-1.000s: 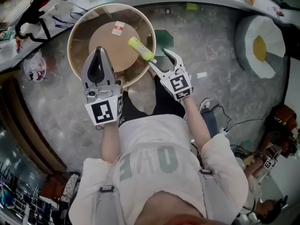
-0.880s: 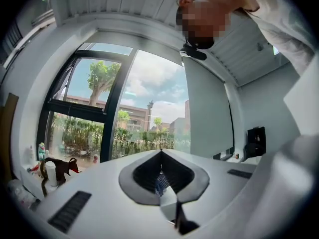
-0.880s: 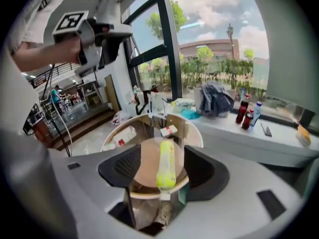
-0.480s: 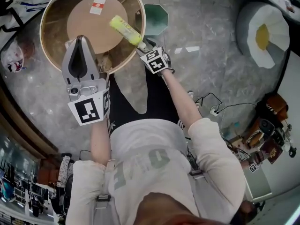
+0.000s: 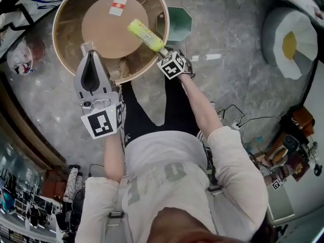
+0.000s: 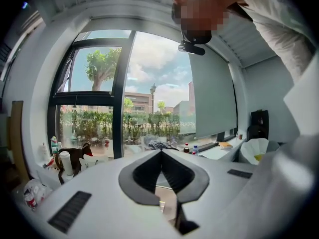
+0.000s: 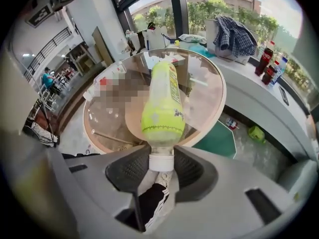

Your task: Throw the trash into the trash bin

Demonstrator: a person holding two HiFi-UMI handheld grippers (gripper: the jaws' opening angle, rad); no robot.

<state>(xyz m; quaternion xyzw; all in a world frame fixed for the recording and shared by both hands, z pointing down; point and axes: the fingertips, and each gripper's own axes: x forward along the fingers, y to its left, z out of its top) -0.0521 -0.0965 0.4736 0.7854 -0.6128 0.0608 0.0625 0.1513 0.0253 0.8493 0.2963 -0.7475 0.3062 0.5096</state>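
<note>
Two grippers in play here, and the right gripper (image 7: 162,159) is the busy one. Its jaws have just been closing and now pinch the white cap of a yellow-green bottle (image 5: 146,34), pads tight on both sides of the cap. The bottle sits at the right edge of the round bench (image 5: 61,44), with its body angled in over the glass top and the cap end poking out past the rim. Can't tell if it's resting on the glass or a hair above it.

The left gripper (image 6: 160,153) is closed with nothing in it, tips together, held over the near edge of the bench.

The bench itself is a clear glass top in a pale wooden ring. Under the glass there's a smaller wooden disc (image 5: 109,27) with a little red and white card (image 5: 119,4) lying on it.

The green eight-sided trash bin (image 5: 178,23) stands on the floor just beside the bench's right edge, right next to the bottle.

The floor (image 5: 233,29) is grey and stone-looking. A fried-egg cushion (image 5: 291,44) sits off to the right, and a white plastic bag (image 5: 20,59) is on the left. The right gripper view also shows a curved white counter (image 7: 259,96) under big windows, carrying drink bottles and a plaid shirt.
</note>
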